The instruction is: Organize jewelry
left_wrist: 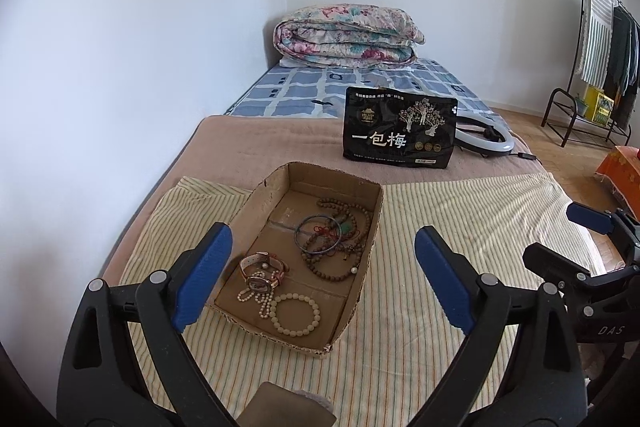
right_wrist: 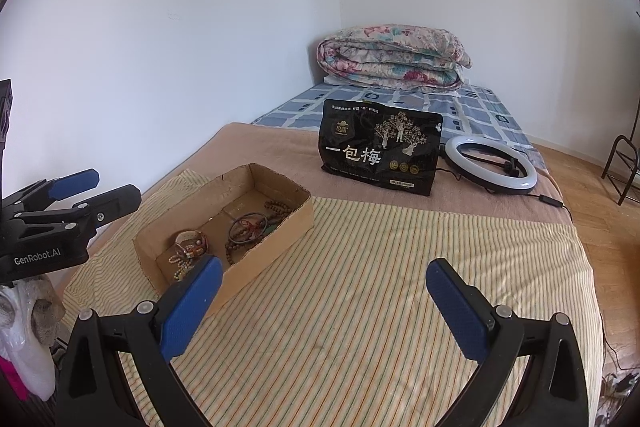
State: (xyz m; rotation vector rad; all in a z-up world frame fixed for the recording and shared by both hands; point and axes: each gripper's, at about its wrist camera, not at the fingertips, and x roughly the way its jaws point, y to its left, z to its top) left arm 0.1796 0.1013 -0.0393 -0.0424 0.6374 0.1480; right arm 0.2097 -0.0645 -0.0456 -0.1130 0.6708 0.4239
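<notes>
Right, nearest us, the left tongs (left_wrist: 322,279) hang spread wide with nothing between them, just above the near end of the shallow brown cardboard tray (left_wrist: 370,223), while the right tongs (right_wrist: 324,307) are equally spread and empty over the yellow striped cloth (right_wrist: 360,307) on the bed. All the jewelry sits inside that tray: a pale round-bead bracelet (left_wrist: 296,315) at the near end, a small pearl strand (left_wrist: 256,297) and a pink-strapped wristwatch (left_wrist: 262,273) just behind, then a dark blue-green bangle (left_wrist: 318,234) lying over tangled brown wooden prayer beads (left_wrist: 340,247) farther in. The tray's long axis runs away from the left tongs, angled slightly right. This fits either pieces gathered in or pieces waiting to come out; I can't call it. Beyond stands a black snack pouch (left_wrist: 400,129)
</notes>
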